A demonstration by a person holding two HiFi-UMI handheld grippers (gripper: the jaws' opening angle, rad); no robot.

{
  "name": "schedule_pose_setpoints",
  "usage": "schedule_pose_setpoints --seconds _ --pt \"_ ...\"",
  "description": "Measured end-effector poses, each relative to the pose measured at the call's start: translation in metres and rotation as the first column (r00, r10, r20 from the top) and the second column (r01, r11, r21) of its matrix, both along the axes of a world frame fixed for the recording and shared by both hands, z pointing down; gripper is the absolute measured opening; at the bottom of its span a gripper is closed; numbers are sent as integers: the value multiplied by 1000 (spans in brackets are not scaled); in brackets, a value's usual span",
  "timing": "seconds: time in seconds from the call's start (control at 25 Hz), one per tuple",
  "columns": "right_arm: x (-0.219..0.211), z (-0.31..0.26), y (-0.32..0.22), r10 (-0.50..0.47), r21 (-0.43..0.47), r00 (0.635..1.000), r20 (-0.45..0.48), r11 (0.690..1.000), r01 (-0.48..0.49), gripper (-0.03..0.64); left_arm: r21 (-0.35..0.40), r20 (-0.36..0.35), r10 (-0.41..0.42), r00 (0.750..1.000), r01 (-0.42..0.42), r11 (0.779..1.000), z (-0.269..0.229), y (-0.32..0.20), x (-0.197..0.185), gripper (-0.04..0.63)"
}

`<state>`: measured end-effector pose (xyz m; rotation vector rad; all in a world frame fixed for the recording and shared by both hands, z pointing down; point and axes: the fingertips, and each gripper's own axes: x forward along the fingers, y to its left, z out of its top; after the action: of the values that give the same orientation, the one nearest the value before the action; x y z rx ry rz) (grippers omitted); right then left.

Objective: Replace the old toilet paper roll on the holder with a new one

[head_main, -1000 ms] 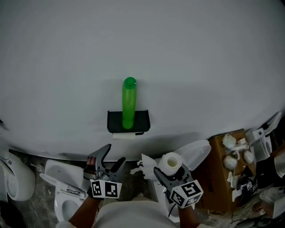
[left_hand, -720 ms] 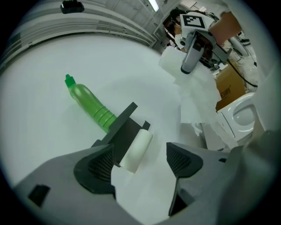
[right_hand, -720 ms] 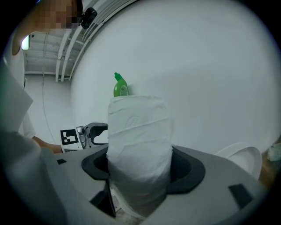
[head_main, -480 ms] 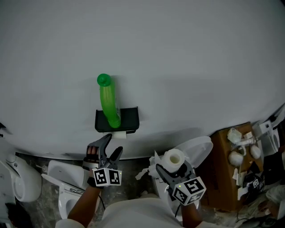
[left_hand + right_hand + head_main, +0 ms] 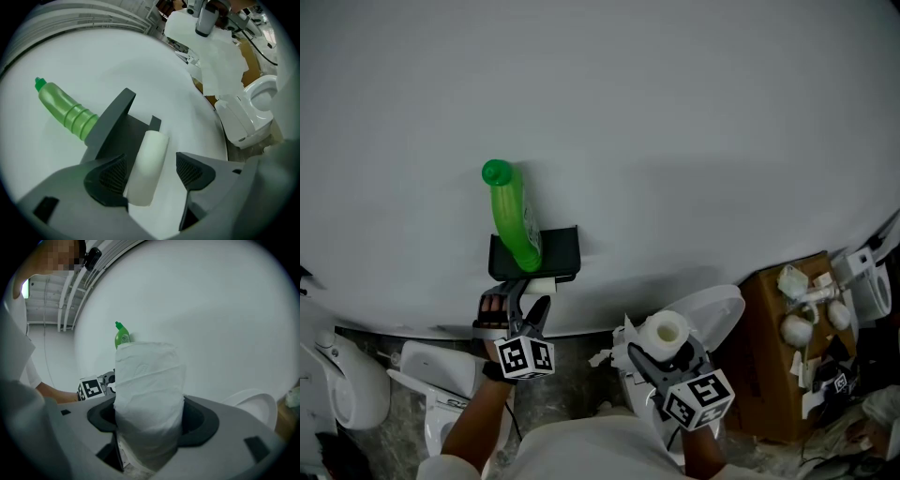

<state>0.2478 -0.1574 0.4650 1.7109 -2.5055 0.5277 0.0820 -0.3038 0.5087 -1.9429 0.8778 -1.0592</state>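
Down in the head view, I see the black holder [image 5: 558, 251] on the white wall [image 5: 694, 131], with a green bottle [image 5: 511, 217] on top of it. The old roll [image 5: 540, 284] sits just under the holder. My left gripper [image 5: 532, 292] is right at it. My right gripper [image 5: 666, 352] is lower and off to the right, with the new roll [image 5: 664, 330] standing up in it.

Through the left gripper view, the old roll lies between the fingers [image 5: 107, 176]. They have just been closing a little, but they are not squeezing it. There is a gap on one side.

Through the right gripper view, the fingers are clamped on both sides of the new roll. The bottle's cap peeks over its top.
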Motion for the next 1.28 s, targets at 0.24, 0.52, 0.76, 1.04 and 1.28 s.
schedule_pose_setpoints --seconds 0.24,0.52,0.76,1.04,1.28 --pt "7 -4 -7 6 14 1000 2 1000 -6 333 12 15 -21 1000 21 1000 3 -9 1 293" --pt "11 -4 -13 2 9 1000 -1 1000 -2 333 16 0 0 1000 0 1000 0 -8 6 242" --pt "15 -2 -14 3 -2 1000 -9 1000 -3 333 14 -27 49 998 -49 999 -3 -1 23 235" --pt "22 0 -10 7 -21 1000 -30 1000 -7 333 27 -38 112 993 -111 993 -4 3 55 225" --pt "28 -5 -7 16 0 999 -34 1000 -16 333 35 -34 160 987 -159 987 -8 9 77 218"
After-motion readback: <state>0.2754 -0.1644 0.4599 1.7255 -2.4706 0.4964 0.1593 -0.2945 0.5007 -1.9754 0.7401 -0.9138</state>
